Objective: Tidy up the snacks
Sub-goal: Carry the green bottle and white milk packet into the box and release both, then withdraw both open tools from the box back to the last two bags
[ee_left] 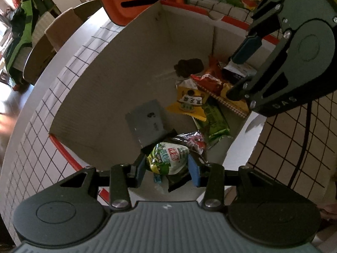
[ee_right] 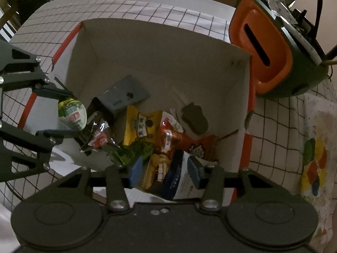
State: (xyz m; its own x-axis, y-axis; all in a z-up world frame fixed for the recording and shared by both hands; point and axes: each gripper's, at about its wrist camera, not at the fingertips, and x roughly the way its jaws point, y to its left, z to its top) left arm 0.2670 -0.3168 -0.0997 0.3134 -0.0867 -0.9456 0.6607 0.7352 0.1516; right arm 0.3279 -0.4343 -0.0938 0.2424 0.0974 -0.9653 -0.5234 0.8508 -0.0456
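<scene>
**Operator:** Over the cardboard box (ee_left: 118,88) on the checked tablecloth (ee_left: 69,67), I have both tools pointing steeply down. My left gripper (ee_left: 167,167) has its blue pads pressed on the two sides of a green and white snack pouch (ee_left: 167,158), so it is closed on that pouch, above the near corner of the box.

**Colleague:** And the right one?

**Operator:** My right gripper (ee_right: 166,172) has a white and dark blue packet (ee_right: 179,181) between its pads, with a yellow packet (ee_right: 157,168) lying beside it. The right pad touches the packet; the left pad I cannot judge, so whether this is a real grip I cannot tell.

**Colleague:** Where are the other snacks?

**Operator:** Already on the box floor: a yellow pouch (ee_right: 141,126), a red-orange bag (ee_right: 174,139), a green bar (ee_right: 137,149), a dark wrapper (ee_right: 96,135), all crowded toward one side (the far side is mostly bare, only a grey card (ee_right: 124,92) lies there). I hold both tools low inside the walls so things will drop short and not bounce out. An orange and green holder (ee_right: 271,50) stands just beside the box.
</scene>
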